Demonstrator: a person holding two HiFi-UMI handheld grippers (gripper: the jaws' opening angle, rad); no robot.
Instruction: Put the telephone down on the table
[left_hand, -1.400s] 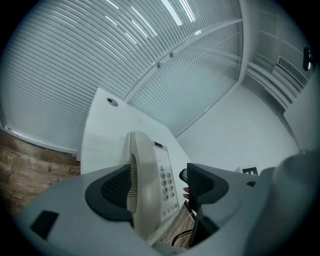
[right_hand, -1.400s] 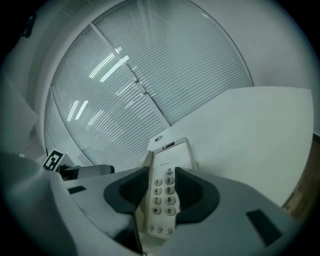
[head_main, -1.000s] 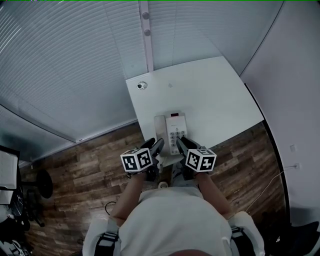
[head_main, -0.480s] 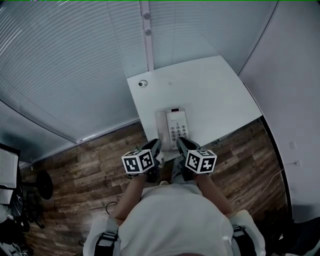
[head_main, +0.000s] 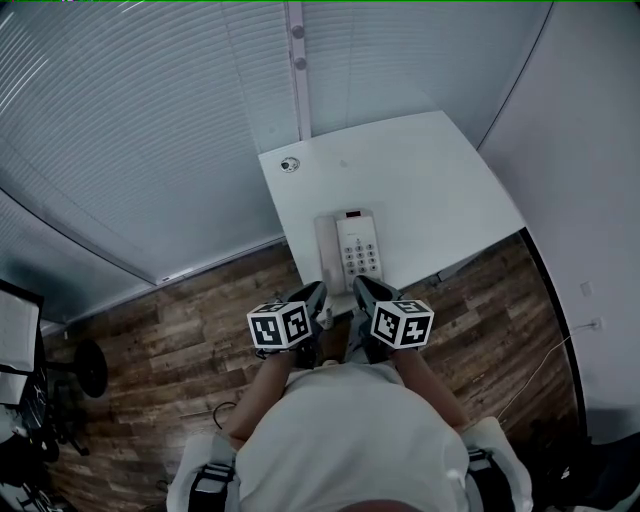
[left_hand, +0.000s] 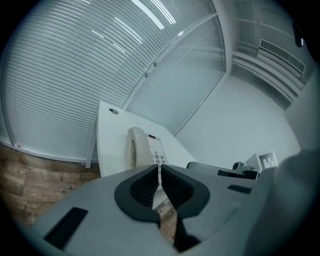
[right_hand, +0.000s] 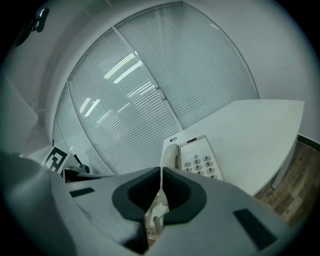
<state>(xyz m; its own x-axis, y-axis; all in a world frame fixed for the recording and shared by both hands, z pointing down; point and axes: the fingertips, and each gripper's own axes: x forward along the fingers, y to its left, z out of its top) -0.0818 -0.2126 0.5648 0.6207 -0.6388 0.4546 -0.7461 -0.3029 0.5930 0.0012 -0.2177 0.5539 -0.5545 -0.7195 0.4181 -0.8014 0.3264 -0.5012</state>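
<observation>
— Closed on nothing: left gripper (head_main: 314, 291) and right gripper (head_main: 360, 286), pads pressed together. Same in the gripper views: left gripper (left_hand: 159, 168) pinched shut, right gripper (right_hand: 161, 173) likewise. Held side by side just off the table's near edge, above the wooden floor (head_main: 180, 340).

— And the telephone (head_main: 350, 250)?

— Just beyond the tips, flat on the table (head_main: 430, 180), close to the near edge. Keypad (head_main: 362, 258) facing up, handset (head_main: 327, 250) in its cradle on the left. Touched by neither gripper. Looks put down already.

— If lifted again?

— Probably light: hollow plastic, stiff, no give under the pads. Smooth too, so likely slippery. Best taken by the base, one gripper on each long side, low on the wall. Not by the handset: only resting in the cradle, likely to come away alone and leave the base behind.

— Fragile?

— Moderately, at a guess. Worth keeping level and setting down gently.

— Farther out?

— Bare white tabletop, then a small round fitting (head_main: 289, 164) at the far left corner, well apart from the telephone. Behind that, closed blinds (head_main: 150, 130).
</observation>
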